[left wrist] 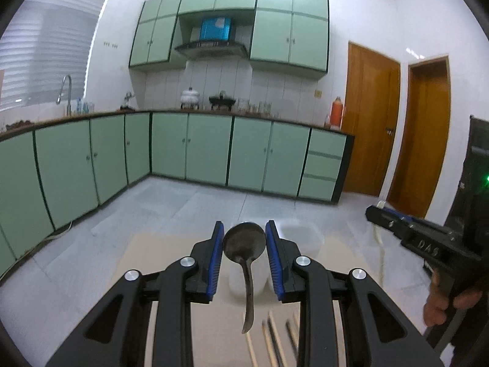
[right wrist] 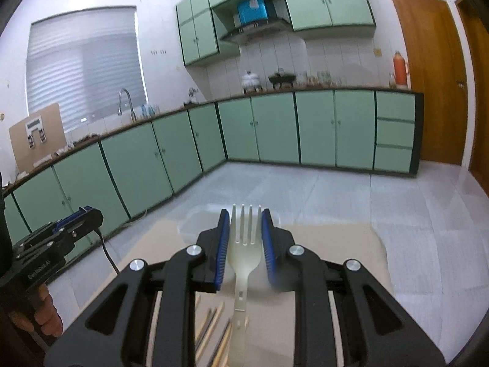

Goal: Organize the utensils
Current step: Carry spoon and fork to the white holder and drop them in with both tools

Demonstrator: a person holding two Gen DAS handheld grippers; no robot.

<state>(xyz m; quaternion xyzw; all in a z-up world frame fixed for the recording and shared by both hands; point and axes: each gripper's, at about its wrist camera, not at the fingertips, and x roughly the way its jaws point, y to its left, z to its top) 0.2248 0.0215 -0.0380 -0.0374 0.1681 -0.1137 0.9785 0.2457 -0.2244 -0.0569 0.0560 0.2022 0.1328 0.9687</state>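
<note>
In the left wrist view my left gripper (left wrist: 243, 244) is shut on a dark metal spoon (left wrist: 244, 244), bowl pinched between the blue pads, handle hanging down toward me. A white cup (left wrist: 247, 278) stands just behind it on the tan table (left wrist: 159, 253). In the right wrist view my right gripper (right wrist: 245, 238) is shut on a cream plastic fork (right wrist: 244, 244), tines pointing away, handle hanging down. Several chopsticks (left wrist: 275, 342) lie on the table below both grippers; they also show in the right wrist view (right wrist: 214, 333).
The right gripper (left wrist: 428, 238) shows at the right of the left wrist view; the left gripper (right wrist: 55, 238) shows at the left of the right wrist view. A second white container (left wrist: 301, 232) stands further back. Green cabinets (left wrist: 198, 150) line the far walls.
</note>
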